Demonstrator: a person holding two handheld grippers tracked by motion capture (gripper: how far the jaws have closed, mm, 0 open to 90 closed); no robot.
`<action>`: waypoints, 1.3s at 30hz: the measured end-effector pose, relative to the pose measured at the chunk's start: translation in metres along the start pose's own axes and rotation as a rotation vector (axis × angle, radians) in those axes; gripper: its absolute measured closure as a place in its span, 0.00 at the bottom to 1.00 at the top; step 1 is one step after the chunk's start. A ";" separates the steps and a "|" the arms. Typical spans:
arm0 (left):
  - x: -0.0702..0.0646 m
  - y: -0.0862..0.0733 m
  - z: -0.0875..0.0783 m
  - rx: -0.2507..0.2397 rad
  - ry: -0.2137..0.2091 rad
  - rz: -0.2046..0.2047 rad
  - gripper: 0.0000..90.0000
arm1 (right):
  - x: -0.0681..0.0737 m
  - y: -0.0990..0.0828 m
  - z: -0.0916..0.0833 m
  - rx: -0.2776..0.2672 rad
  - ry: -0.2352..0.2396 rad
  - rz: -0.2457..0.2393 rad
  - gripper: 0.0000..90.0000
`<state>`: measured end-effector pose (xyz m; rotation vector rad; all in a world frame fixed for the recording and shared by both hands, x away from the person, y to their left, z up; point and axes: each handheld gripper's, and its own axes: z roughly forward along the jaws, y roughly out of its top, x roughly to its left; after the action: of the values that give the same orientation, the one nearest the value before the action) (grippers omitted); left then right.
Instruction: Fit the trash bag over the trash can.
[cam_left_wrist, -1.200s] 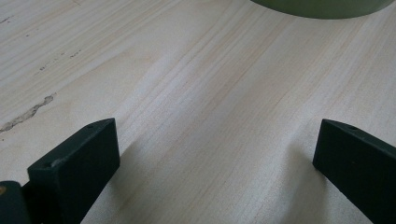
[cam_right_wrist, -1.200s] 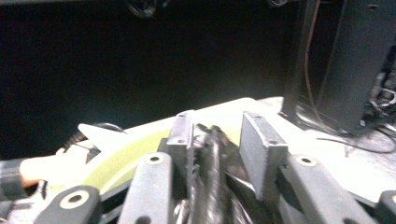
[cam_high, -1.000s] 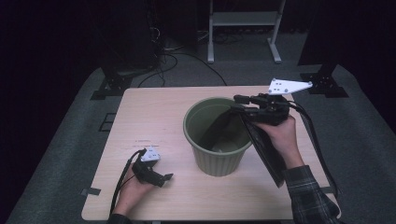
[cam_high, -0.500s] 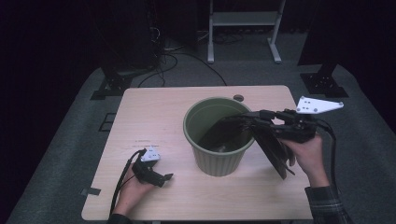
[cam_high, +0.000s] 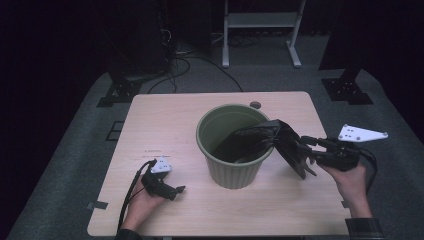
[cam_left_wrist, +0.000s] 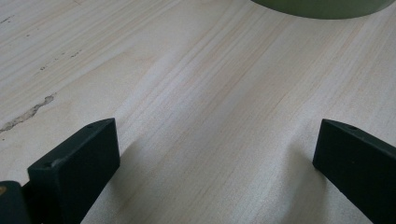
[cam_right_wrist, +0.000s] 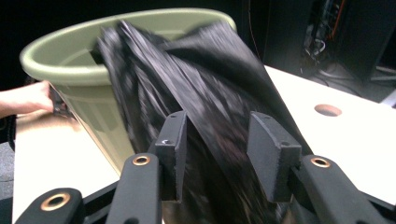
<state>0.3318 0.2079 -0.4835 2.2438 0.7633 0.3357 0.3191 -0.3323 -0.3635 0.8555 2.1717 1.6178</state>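
At the lower left of the high view, the left gripper (cam_high: 172, 191) lies on the pale wooden table (cam_high: 165, 125) in the person's left hand (cam_high: 142, 202), its jaws spread wide over bare wood. In the middle of the frame stands the round olive-green plastic bin (cam_high: 232, 170). A crumpled black plastic bag (cam_high: 260, 142) drapes over its right rim, partly inside and partly hanging outside. At the right, the right gripper (cam_high: 306, 149), held in the right hand (cam_high: 350, 180), pinches the bag's outer part between its jaws.
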 end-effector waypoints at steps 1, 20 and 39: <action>0.000 0.000 0.000 0.000 0.000 0.000 0.00 | -0.002 -0.003 0.001 0.005 0.001 0.004 0.63; 0.004 0.007 -0.019 -0.079 -0.050 -0.044 0.00 | 0.000 0.011 0.003 -0.040 0.044 0.001 1.00; -0.010 0.061 -0.077 -0.259 -0.196 0.014 0.03 | 0.017 0.060 0.026 -0.085 0.119 -0.044 1.00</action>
<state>0.3151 0.2108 -0.3866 2.0033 0.5668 0.2048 0.3370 -0.2908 -0.3139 0.6988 2.1661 1.7669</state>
